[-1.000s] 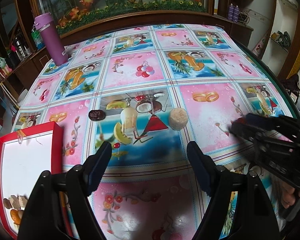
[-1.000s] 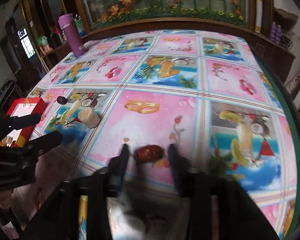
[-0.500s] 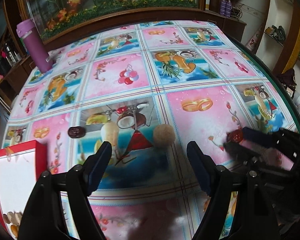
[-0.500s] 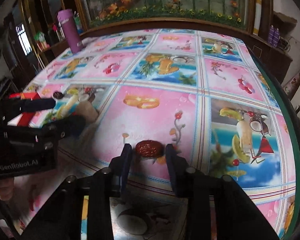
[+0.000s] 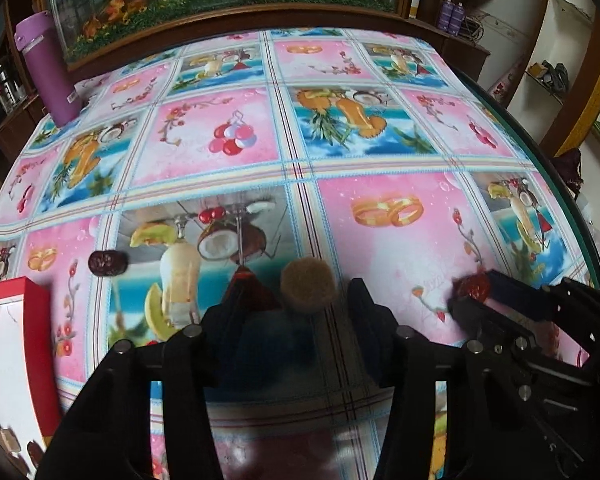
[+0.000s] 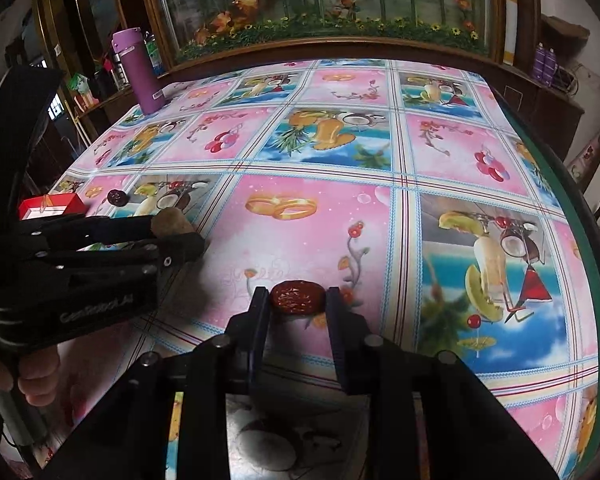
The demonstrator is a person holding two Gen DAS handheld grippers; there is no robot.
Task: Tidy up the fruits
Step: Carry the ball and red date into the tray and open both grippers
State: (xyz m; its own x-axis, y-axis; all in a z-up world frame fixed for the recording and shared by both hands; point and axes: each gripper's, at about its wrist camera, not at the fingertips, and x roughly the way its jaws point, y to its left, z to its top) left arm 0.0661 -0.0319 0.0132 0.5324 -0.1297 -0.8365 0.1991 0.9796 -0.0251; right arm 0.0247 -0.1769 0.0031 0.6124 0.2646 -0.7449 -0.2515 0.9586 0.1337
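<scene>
From your left wrist, your left gripper (image 5: 314, 300) is closing around the tan round fruit (image 5: 308, 286); contact looks likely but blurred. A dark date (image 5: 108, 263) lies beside the red box (image 5: 40, 320). From your right wrist, your right gripper (image 6: 296, 304) clamps the red date (image 6: 297, 302), jaws closing.

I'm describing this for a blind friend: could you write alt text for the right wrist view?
The right gripper is closing on a red date on a fruit-patterned tablecloth. At left, the left gripper is closing around a tan round fruit.
</scene>
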